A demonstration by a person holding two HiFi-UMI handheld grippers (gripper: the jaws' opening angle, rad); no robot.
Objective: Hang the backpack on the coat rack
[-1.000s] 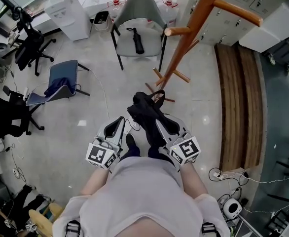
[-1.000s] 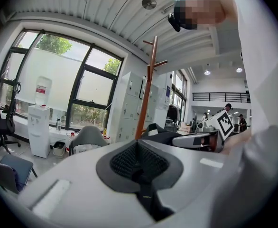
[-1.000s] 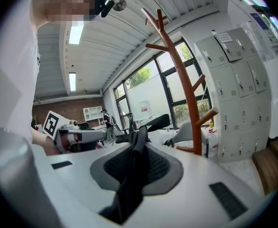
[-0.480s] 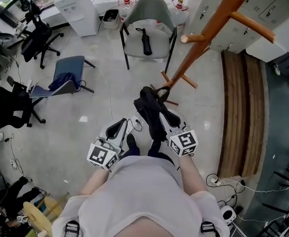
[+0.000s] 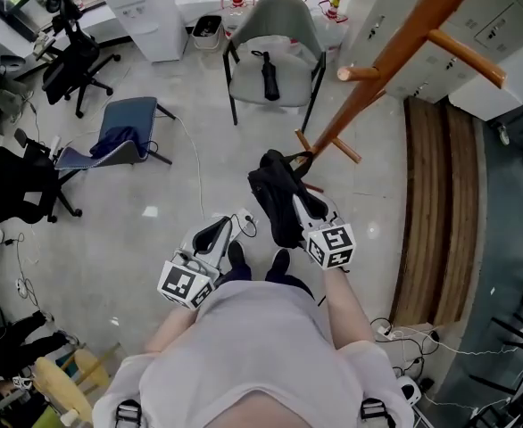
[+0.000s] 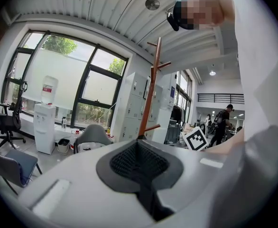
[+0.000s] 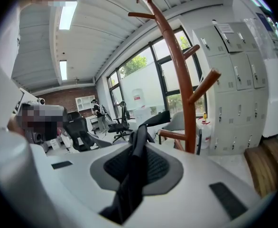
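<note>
A black backpack (image 5: pixel 278 196) hangs from my right gripper (image 5: pixel 308 210), which is shut on its strap (image 7: pixel 137 152). The strap runs up between the pads in the right gripper view. The orange wooden coat rack (image 5: pixel 394 50) rises just beyond the backpack, with its feet (image 5: pixel 318 152) on the floor and its pegs (image 5: pixel 462 45) sticking out sideways. It also shows as a coat rack (image 7: pixel 178 65) in the right gripper view and a far coat rack (image 6: pixel 151 90) in the left gripper view. My left gripper (image 5: pixel 213 235) stands lower left of the bag, shut and empty.
A grey chair (image 5: pixel 272 34) with a black umbrella on it stands behind the rack. A blue chair (image 5: pixel 119 139) and black office chairs (image 5: pixel 12 199) are at the left, a water dispenser (image 5: pixel 150 12) at the back. A wooden bench (image 5: pixel 433 205) and lockers (image 7: pixel 234 70) line the right.
My right gripper and the backpack have shifted a little right and lower, closer to the rack's foot. The left gripper has kept its place.
</note>
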